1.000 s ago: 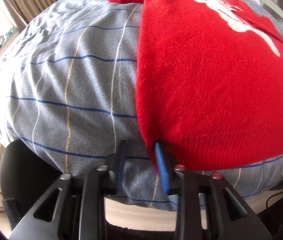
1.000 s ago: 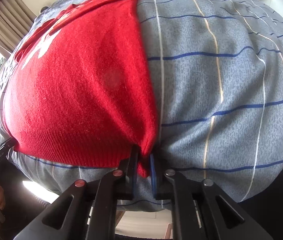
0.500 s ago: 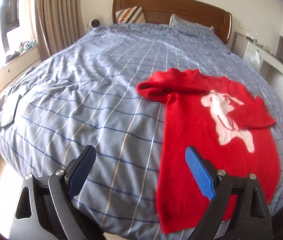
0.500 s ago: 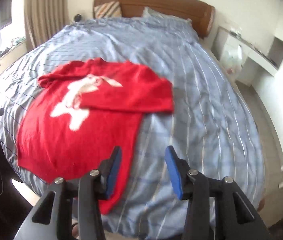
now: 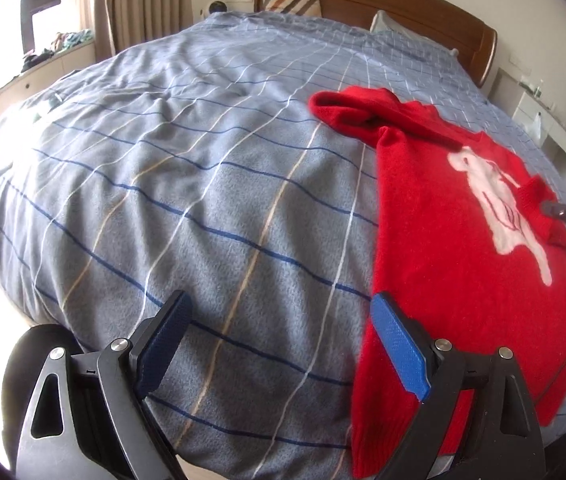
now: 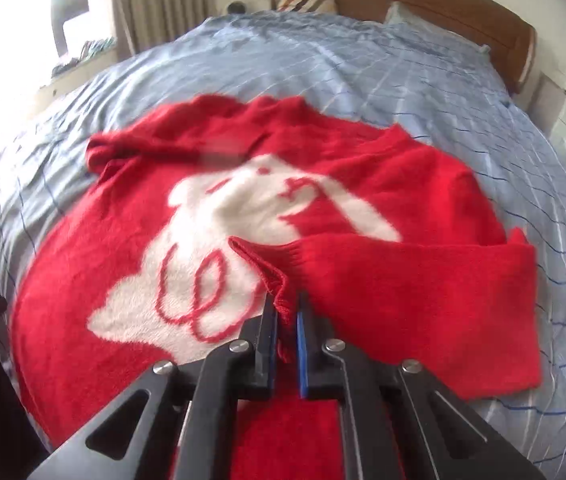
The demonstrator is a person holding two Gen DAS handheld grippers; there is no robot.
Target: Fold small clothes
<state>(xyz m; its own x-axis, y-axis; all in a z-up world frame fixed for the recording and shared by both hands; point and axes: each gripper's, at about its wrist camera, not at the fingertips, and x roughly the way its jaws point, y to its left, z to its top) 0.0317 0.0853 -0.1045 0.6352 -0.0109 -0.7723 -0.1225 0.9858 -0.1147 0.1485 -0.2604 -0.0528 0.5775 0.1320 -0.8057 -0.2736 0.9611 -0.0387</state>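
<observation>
A bed [image 5: 187, 208] with a blue-grey checked cover filled the room, wooden headboard [image 5: 383, 4] at the far end, curtains [image 5: 139, 0] left. The red sweater [image 5: 463, 272] lay flat near the foot, hem toward the cameras, neck toward the headboard. The left gripper [image 5: 283, 356] hung with fingers spread, empty. The right gripper [image 6: 286, 316] had just closed, fingers pinching the sleeve cuff [image 6: 271, 276].

Sweater [image 5: 455, 264] on bed [image 5: 187, 184], before headboard [image 5: 383, 4]

The left gripper [image 5: 279, 344] hung with its blue-padded jaws spread wide and empty above the checked blue bedspread [image 5: 187, 184], beside the red sweater [image 5: 455, 264], whose far sleeve lay bunched toward the wooden headboard [image 5: 383, 4].
</observation>
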